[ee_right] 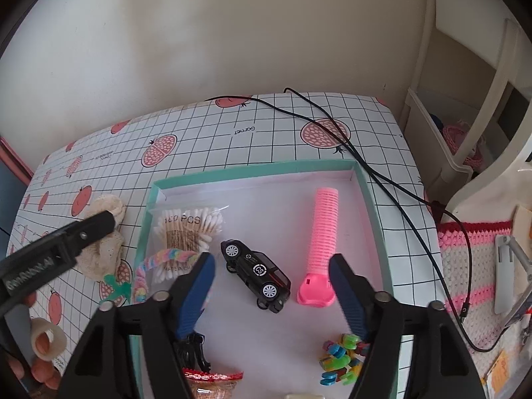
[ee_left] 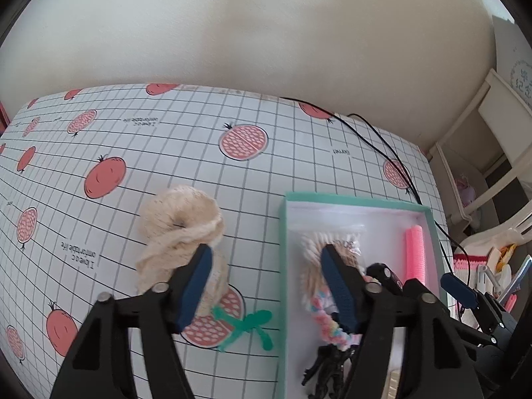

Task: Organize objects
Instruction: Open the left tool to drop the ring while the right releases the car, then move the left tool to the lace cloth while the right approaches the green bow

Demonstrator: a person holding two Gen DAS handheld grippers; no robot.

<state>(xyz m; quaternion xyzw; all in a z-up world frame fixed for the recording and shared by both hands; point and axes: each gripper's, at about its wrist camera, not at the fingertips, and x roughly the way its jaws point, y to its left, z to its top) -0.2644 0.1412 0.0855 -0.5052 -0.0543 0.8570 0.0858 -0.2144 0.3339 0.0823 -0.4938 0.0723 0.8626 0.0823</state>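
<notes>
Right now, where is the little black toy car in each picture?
Left wrist view: the toy car is at lower right, mostly hidden behind the left gripper; only its dark top shows, inside the teal box.
Right wrist view: the car lies in full sight at centre, between the right gripper's fingers.
Shared landmark: the pink ridged tube, just right of the car in both.

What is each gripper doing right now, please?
Left gripper: open, holding nothing, one finger against the cream scrunchie.
Right gripper: open and empty, above the teal box.
</notes>
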